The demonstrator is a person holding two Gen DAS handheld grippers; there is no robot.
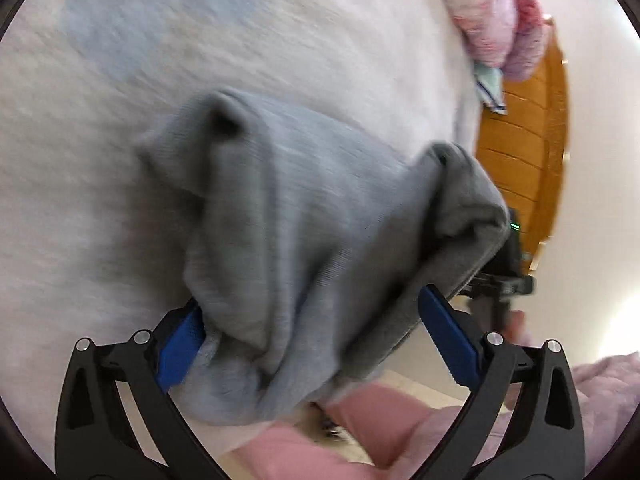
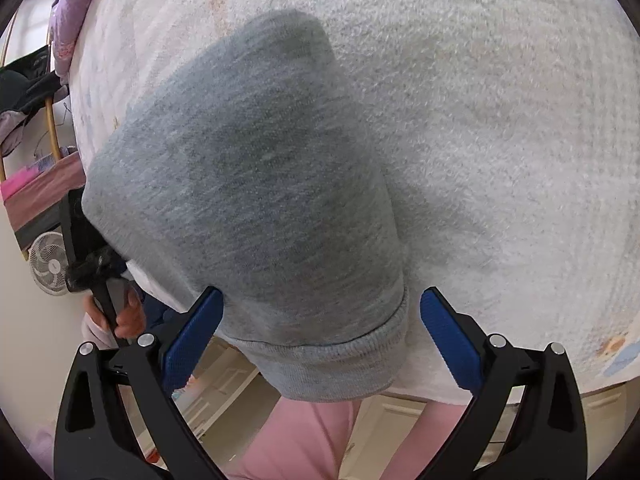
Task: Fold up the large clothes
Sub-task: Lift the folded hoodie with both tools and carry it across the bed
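Left wrist view is pretty smeared, but it shows stuff the other camera misses: an orange wooden door (image 1: 532, 152) past the far right edge of the white bedspread (image 1: 280, 32), and a pink-purple quilt bundle (image 1: 492, 12) heaped on the bedspread's far corner. It also catches the other hand-held tool (image 1: 500, 280) poking out from under the grey garment (image 1: 304, 216), with a small green light on it.

Right wrist view is sharper. Off the bedspread's (image 2: 500, 120) left edge it shows a white fan (image 2: 50, 262) on the floor and a hand (image 2: 124, 316) gripping a black handle, plus the garment's (image 2: 256, 184) ribbed hem hanging over the bedspread's near edge.

Left gripper (image 1: 316, 332): jaws wide apart, grey cloth bunched between the blue pads and lying against the left pad (image 1: 180, 344); the right pad looks free of it, so nothing's pinched.

Right gripper (image 2: 320, 336): also spread open, the hem sagging into the gap, brushing the left pad (image 2: 192, 336) and clear of the right one.

Pink trouser legs (image 2: 304, 440) show below the bedspread's near edge in both views.
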